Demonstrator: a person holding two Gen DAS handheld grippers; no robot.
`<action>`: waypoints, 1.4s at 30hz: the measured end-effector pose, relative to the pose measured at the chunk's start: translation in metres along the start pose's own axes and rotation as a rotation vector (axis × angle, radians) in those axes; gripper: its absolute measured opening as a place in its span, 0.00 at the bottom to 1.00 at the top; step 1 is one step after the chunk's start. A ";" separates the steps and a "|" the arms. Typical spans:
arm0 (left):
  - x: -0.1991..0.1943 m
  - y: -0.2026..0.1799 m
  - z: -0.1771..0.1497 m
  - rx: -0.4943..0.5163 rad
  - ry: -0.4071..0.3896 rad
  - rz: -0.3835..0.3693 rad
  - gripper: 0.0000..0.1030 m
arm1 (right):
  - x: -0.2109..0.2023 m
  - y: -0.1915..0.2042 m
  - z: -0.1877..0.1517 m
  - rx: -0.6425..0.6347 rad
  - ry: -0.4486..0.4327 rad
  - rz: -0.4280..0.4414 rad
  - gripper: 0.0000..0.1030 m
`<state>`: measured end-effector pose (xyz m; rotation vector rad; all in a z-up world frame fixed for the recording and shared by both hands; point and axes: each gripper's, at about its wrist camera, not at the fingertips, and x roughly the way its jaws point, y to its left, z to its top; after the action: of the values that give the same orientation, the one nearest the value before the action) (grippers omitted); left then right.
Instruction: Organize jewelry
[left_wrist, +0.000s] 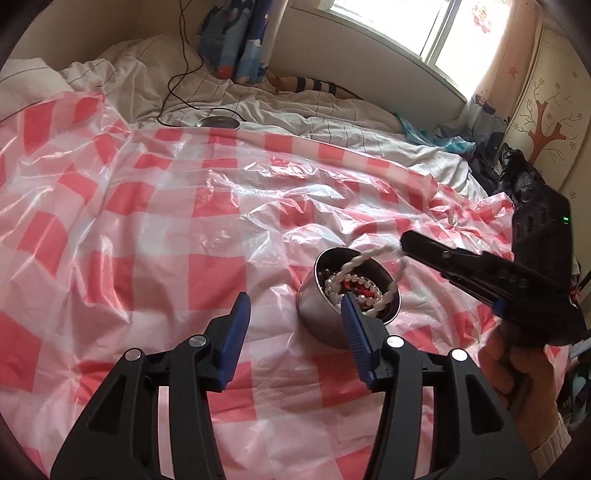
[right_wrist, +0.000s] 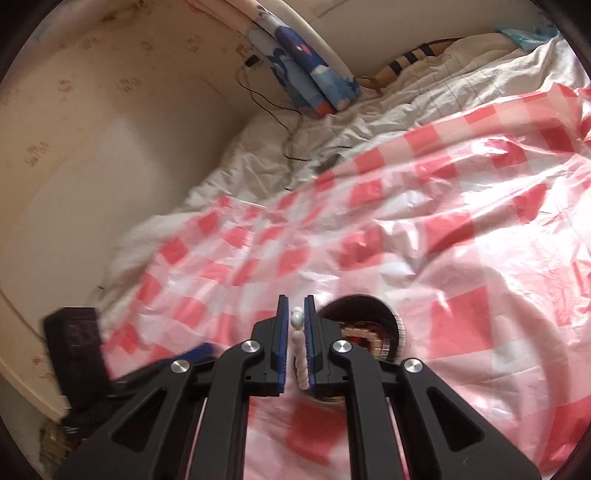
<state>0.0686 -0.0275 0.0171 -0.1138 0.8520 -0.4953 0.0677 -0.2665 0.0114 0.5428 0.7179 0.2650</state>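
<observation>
A: Where is the pearl strand (left_wrist: 373, 254) now?

B: Half in, half out; one end lies coiled in the round metal tin (left_wrist: 343, 295) on the checked plastic sheet (left_wrist: 147, 221), the other runs up over the rim to my right gripper (right_wrist: 295, 325); there the beads sit between my blue pads (right_wrist: 282, 332), which stand narrowly apart; whether they press the beads I cannot tell through the blur.

A: And your left gripper (left_wrist: 295, 314)?

B: Open wide, holding nothing, one finger just in front of the tin.

A: How will it handle?

B: Light and limp, I judge; smooth round beads slip, so I would grip across the string between two beads, not on one bead's crown; the thread may snap if tugged.

A: Which way does it run?

B: Its long axis climbs from the tin toward my right fingertips, sagging in a loop beside the rim.
</observation>
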 end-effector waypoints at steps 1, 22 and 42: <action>-0.003 0.001 -0.005 0.000 -0.003 0.012 0.53 | 0.004 -0.005 -0.002 -0.006 0.013 -0.075 0.36; -0.027 -0.040 -0.081 0.075 -0.055 0.243 0.92 | -0.089 0.031 -0.128 -0.223 -0.101 -0.479 0.92; -0.018 -0.048 -0.073 0.132 -0.043 0.293 0.93 | -0.082 0.017 -0.119 -0.187 -0.088 -0.487 0.93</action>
<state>-0.0130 -0.0542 -0.0050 0.1206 0.7762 -0.2722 -0.0742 -0.2409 -0.0083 0.1888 0.7085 -0.1454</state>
